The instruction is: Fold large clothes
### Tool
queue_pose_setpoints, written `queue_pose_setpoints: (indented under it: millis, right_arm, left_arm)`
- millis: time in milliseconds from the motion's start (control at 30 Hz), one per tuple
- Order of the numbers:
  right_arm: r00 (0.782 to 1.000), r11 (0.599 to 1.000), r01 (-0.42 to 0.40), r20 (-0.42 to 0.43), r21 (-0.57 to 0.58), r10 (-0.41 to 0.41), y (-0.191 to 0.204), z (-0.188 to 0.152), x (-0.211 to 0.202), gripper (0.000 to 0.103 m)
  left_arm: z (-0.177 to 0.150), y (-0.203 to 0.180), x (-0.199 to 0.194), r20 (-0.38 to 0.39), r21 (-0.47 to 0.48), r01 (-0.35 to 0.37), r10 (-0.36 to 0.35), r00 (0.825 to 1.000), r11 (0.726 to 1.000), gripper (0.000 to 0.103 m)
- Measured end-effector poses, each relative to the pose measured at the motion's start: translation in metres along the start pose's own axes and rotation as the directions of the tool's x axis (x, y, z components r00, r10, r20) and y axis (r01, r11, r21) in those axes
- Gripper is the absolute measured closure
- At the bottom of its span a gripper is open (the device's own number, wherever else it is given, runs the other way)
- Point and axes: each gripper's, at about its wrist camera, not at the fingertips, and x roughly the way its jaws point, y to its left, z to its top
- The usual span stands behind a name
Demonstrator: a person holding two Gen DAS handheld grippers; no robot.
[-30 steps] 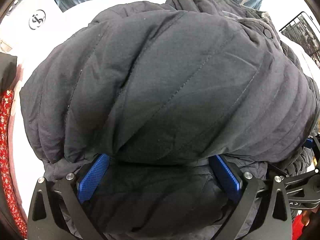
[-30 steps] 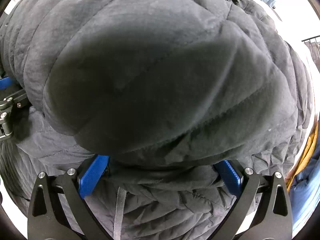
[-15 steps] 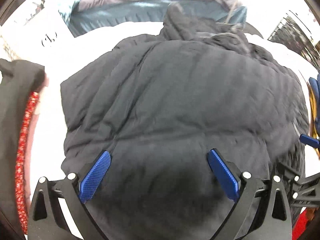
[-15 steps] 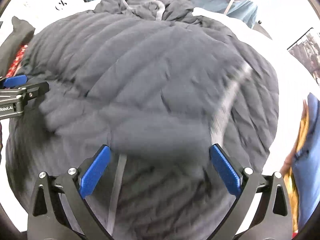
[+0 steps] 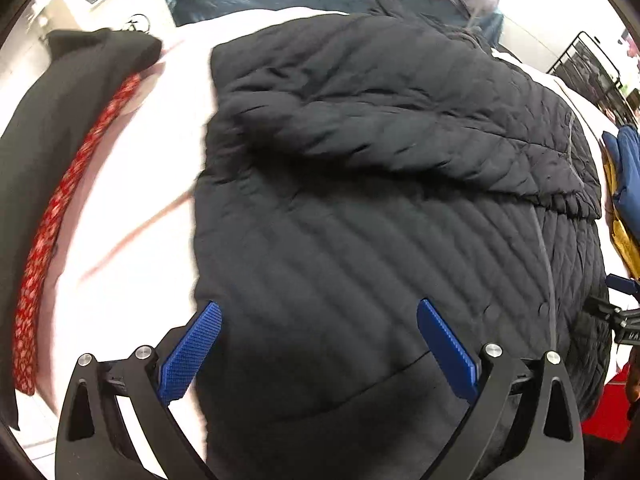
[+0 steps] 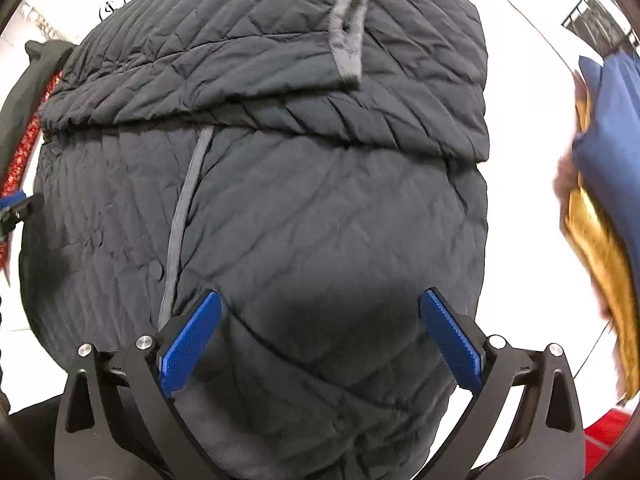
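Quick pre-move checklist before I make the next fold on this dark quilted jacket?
1. Left tongs open, holding nothing: ok.
2. Right tongs open, holding nothing: ok.
3. Top part of the quilted jacket folded down over the body: ok.
4. Fold edge flat: not ok, rumpled with a grey strip showing.
5. Blue and yellow garments clear of the jacket: ok.
6. Bottom hem position: cannot tell, hidden below the tongs.
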Motion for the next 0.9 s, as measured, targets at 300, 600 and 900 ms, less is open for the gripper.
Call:
queue_pose_setpoints:
  millis: [300,600,900]
  right_arm:
    - [0.999,0.991,-0.031,0.034,0.128,0.027,-0.1,-0.037,-0.012,0.005]
    - [0.978,0.904,-0.184,-0.018,0.386,0.207,-0.186,-0.081,0.013,0.005]
    - [0.911,0.88,-0.356,-0.091,0.315,0.402,-0.182,-0.141,0.022,0.008]
  left_arm:
    - [-0.028,0.086,-0.008,-0.004,-0.159,0.047,-0.049,0.999,0.986,0.009]
    - [-0.069,0.118,0.019,-0.063,-0.34,0.25,-0.287,0.956,0.907,0.012]
    - [-0.094,0.121,0.017,-0.035,-0.397,0.413,-0.463,0.886,0.82,0.034]
